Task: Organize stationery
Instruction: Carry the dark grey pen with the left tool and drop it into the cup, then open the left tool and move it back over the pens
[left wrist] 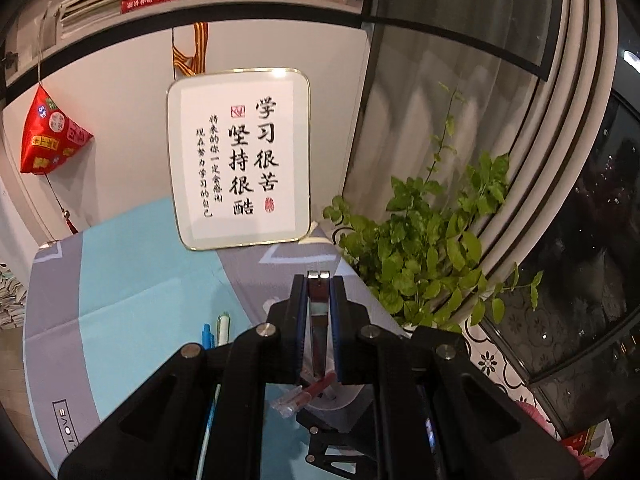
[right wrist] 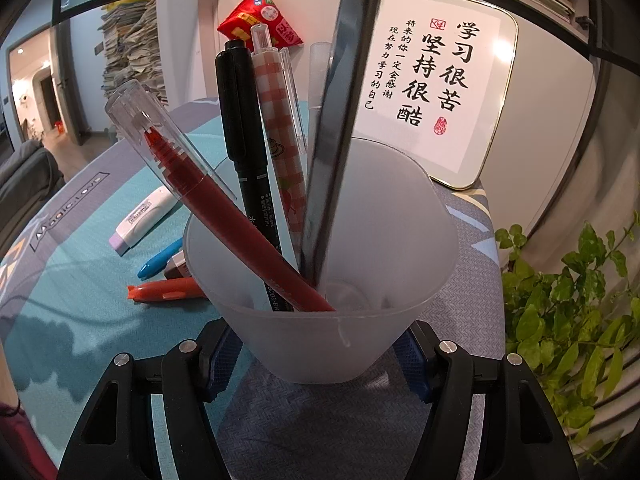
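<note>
Frosted plastic cup (right wrist: 360, 344), on the tablecloth (right wrist: 72, 280), clamped at its base by the right gripper (right wrist: 320, 360). Contents: red pen (right wrist: 224, 208), black marker (right wrist: 244, 148), red-checked pen (right wrist: 280, 136), metal ruler (right wrist: 340, 112) standing upright. Left gripper (left wrist: 319, 280): fingers pinched on the ruler's top end. Loose beside the cup: correction tape (right wrist: 144, 216), blue pen (right wrist: 158, 263), orange pen (right wrist: 168, 290).

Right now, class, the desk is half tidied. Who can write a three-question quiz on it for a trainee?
1. True or false: the right gripper clamps the frosted cup.
2. Which lies on the table, outside the cup? A red pen, B orange pen, C black marker.
3. What does the left gripper grip?
Key: 1 true; 2 B; 3 a metal strip.
</note>
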Available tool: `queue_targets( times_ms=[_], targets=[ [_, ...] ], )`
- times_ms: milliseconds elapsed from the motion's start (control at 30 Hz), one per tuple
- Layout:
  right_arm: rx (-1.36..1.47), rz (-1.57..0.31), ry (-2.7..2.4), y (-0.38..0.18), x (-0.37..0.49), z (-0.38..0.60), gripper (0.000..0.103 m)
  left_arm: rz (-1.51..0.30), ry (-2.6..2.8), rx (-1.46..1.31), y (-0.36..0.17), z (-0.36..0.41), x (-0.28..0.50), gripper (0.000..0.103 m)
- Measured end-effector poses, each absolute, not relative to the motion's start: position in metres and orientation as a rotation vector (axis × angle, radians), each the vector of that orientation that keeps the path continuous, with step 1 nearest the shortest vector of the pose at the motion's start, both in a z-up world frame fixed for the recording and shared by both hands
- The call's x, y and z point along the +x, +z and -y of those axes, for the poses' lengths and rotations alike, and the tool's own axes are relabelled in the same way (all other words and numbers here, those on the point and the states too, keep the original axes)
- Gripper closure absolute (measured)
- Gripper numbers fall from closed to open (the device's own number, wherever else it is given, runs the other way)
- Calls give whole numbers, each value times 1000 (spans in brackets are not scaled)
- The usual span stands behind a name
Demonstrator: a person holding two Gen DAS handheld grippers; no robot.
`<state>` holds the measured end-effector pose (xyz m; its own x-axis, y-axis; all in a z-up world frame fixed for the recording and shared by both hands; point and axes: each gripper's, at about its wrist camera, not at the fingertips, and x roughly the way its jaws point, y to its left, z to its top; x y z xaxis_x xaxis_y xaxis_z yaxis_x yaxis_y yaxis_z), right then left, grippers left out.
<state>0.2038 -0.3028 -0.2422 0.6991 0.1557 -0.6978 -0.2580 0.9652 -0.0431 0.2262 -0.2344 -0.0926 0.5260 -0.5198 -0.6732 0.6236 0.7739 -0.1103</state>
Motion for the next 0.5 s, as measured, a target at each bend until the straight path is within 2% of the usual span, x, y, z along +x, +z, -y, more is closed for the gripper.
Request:
queue_targets(
  times_ms=[500],
  targets=[
    [-142,-763,231,-242,204,303,34,-788,-697,176,-98,234,221,93]
  ],
)
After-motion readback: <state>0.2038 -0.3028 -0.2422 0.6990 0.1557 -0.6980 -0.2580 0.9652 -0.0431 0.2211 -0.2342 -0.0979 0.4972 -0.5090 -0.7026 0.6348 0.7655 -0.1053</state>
